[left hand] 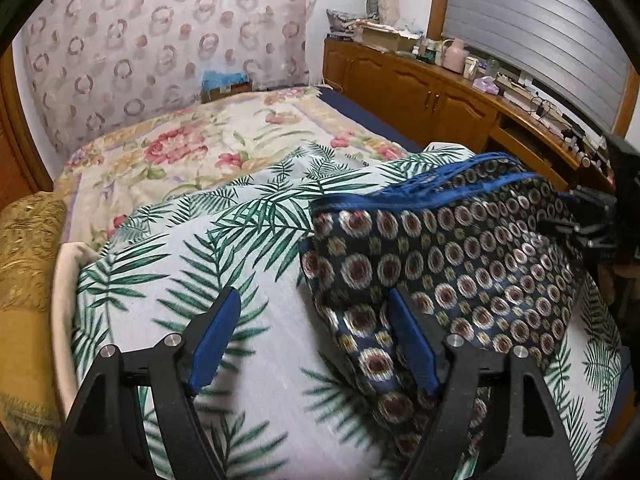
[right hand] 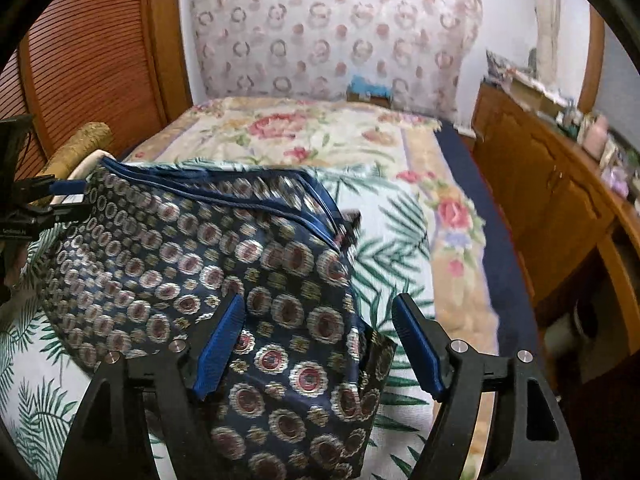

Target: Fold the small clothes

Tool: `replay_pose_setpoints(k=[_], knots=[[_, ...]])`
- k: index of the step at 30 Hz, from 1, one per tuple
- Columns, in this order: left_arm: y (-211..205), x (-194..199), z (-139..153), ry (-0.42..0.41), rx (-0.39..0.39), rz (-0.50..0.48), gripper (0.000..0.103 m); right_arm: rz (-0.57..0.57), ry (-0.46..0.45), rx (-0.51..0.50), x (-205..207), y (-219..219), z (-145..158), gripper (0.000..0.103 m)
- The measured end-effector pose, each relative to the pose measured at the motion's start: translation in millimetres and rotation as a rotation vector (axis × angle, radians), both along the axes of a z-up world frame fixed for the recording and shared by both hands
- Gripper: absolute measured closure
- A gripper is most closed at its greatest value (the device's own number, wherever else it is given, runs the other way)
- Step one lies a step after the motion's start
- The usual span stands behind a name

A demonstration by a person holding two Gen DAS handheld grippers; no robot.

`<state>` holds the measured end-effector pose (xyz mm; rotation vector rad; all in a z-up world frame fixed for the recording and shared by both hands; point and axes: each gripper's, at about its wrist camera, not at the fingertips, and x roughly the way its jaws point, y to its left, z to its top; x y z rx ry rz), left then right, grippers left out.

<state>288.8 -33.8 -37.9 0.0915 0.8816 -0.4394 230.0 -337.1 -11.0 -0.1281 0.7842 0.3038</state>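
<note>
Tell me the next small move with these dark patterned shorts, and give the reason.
Probably close the right claw on the near corner of the patterned shorts. Both claws stand open with nothing pinched, and the cloth lies humped on the palm-leaf sheet, so a fresh grip comes before any fold.

Each camera sat on its hand-held gripper, angled down along the fingers, close above the bed [left hand: 224, 128]. Both faced the patterned curtain [left hand: 160, 40] at its far end and shared the dark printed garment [left hand: 460, 264], the left view from its left, the right view from its right

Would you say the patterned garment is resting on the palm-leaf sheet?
Touching: the right wrist view shows the patterned garment lying flat on the palm-leaf sheet.
</note>
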Motion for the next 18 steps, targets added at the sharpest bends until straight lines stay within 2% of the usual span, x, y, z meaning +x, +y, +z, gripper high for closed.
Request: replay_pose_setpoints(k=[6, 9, 12, 13, 14, 15, 18], knots=[[3, 19, -10, 0.059, -0.026, 0.011, 0.026, 0.020, 0.064, 0.093, 24, -12, -14, 0.025], [1, 24, -15, 0.093, -0.045, 0.009, 0.026, 0.057, 0.077, 0.127, 31, -20, -9, 0.025], [-3, 27, -18, 0.104, -0.053, -0.003, 0.026, 0.093, 0.078, 0.115, 38, -18, -9, 0.026], [-6, 27, -18, 0.100, -0.047, -0.006, 0.026, 0.104, 0.077, 0.109, 38, -17, -8, 0.028], [-8, 27, -18, 0.096, -0.043, -0.010, 0.027, 0.117, 0.075, 0.108, 39, -15, -8, 0.036], [-10, 26, -18, 0.091, -0.043, -0.018, 0.032, 0.128, 0.074, 0.106, 37, -14, -7, 0.041], [-14, 26, -17, 0.095, -0.039, -0.028, 0.038, 0.143, 0.068, 0.096, 37, -13, -6, 0.052]])
